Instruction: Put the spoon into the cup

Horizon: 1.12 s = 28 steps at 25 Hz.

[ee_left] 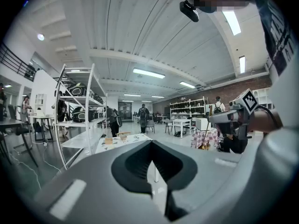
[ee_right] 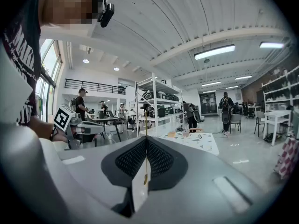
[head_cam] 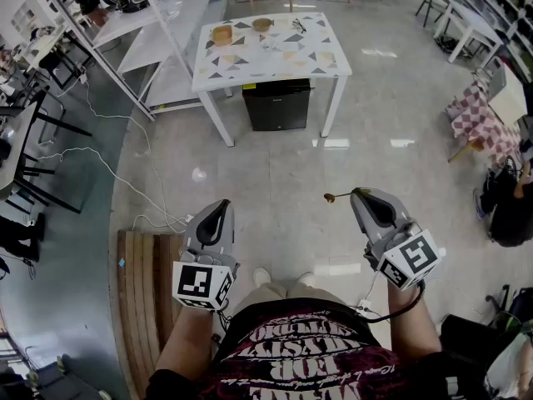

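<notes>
A thin gold spoon sticks out leftward from my right gripper, which is shut on its handle; in the right gripper view the spoon stands as a fine upright line at the jaw tips. My left gripper is shut with nothing in it. Both are held over the floor, well short of the white patterned table. A wooden cup stands at the table's far left, with a small bowl beside it. In the left gripper view the cup is small and distant, and my right gripper shows at the right.
A black box sits under the table. White shelving runs along the left, with cables on the floor beside it. A wooden pallet lies by my left foot. A checkered cloth and a person in black are at the right.
</notes>
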### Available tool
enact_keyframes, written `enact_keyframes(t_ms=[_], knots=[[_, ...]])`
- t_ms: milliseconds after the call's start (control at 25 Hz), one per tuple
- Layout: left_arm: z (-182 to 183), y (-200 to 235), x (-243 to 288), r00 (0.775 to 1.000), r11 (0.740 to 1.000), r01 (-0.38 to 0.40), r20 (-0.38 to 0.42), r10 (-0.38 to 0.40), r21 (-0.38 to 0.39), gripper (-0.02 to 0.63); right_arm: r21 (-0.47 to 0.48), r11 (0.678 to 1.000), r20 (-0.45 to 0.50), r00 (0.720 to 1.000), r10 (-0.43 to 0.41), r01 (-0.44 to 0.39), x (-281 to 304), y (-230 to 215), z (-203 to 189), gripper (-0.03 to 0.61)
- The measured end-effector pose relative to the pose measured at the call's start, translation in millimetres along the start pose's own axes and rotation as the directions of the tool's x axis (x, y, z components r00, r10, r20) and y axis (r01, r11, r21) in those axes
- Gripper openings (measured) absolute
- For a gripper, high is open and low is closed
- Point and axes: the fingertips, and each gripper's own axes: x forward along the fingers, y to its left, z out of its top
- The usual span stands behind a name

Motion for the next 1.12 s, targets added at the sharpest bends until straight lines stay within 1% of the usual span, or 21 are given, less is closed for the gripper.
enact_keyframes(t_ms=[200,400,520,800,880,960,1120], knots=[[6.1,24.9,-11.0,1.000,1.000,0.014,0.016,-0.014,0.009,0.002,0.030,1.000,0.039,0.999,-0.008,0.007,9.7,25.1,10.4,0.034],[9.2,52.2,-25.3,0.999,1.000,0.022,0.038,-0.022,0.021,0.003,0.025,0.999,0.051,0.998,-0.025,0.024,22.6,47.5,18.9,0.034],[7.1,72.4,-34.7,0.999,1.000,0.014,0.049,-0.015,0.012,0.002,0.014,1.000,0.046,0.999,-0.024,0.024,35.2,61.7,23.3,0.034],[0.0,120.5,-57.5,0.997,1.000,-0.007,0.077,0.009,-0.017,0.002,-0.015,1.000,0.042,0.999,0.013,-0.013,77.7,98.6,40.9,0.034],[-0.6,132.8,-62.7,0.996,1.000,-0.019,0.084,0.021,-0.023,0.002,-0.003,0.999,0.045,0.998,0.033,-0.033,89.4,107.6,45.1,0.034],[-1.7,144.6,-66.7,0.995,0.999,-0.032,0.090,0.035,-0.032,0.003,0.003,0.999,0.039,0.998,0.052,-0.052,100.0,114.9,46.3,0.034],[-6.1,161.3,-67.4,0.994,0.998,-0.054,0.088,0.058,-0.044,0.003,-0.022,0.997,0.019,0.997,0.079,-0.079,118.9,119.6,48.4,0.034]])
